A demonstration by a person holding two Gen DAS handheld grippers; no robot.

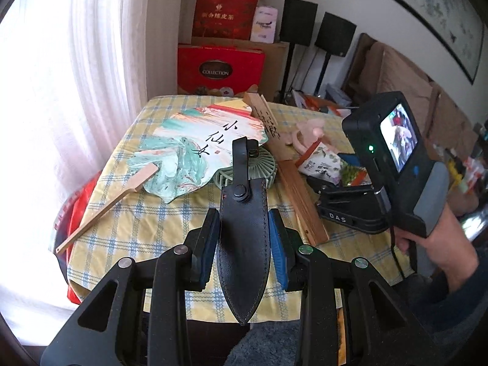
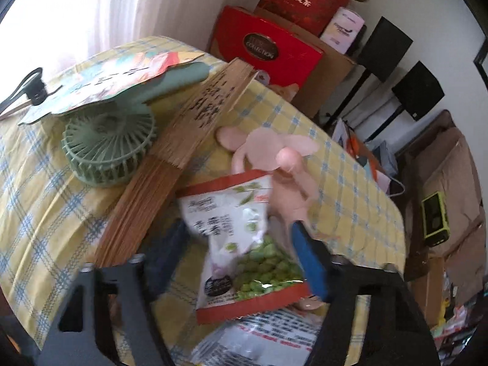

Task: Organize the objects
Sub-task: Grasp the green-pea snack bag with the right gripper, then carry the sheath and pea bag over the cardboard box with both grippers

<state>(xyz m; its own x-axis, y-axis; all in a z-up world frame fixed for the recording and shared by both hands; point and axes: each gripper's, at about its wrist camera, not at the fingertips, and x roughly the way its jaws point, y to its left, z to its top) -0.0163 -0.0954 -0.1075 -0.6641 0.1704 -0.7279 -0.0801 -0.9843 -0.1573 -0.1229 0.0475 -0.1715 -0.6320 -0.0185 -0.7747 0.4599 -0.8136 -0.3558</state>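
With my left tongs (image 1: 244, 238) clenched on the black leather sheath (image 1: 243, 244) at lower centre, I'd steady the blurred right tongs (image 2: 241, 250) straddling the snack bag (image 2: 241, 244), seemingly unclosed, above the tabletop (image 2: 45, 213).

Red gift box (image 1: 220, 71) at 12 o'clock behind the table is showing "COLLECTION" on a dark oval badge; same word is reading in the right wrist view (image 2: 261, 49). Taller red box (image 1: 224, 15) above it is carrying gold Chinese characters, "新会陈皮茶". Paper fan (image 1: 201, 149) on the table is bearing black brush characters "小仙女". Right gripper's black body (image 1: 350, 213) at 3 o'clock is showing "DAS". Snack bag (image 2: 241, 241) print is staying too blurred to read.
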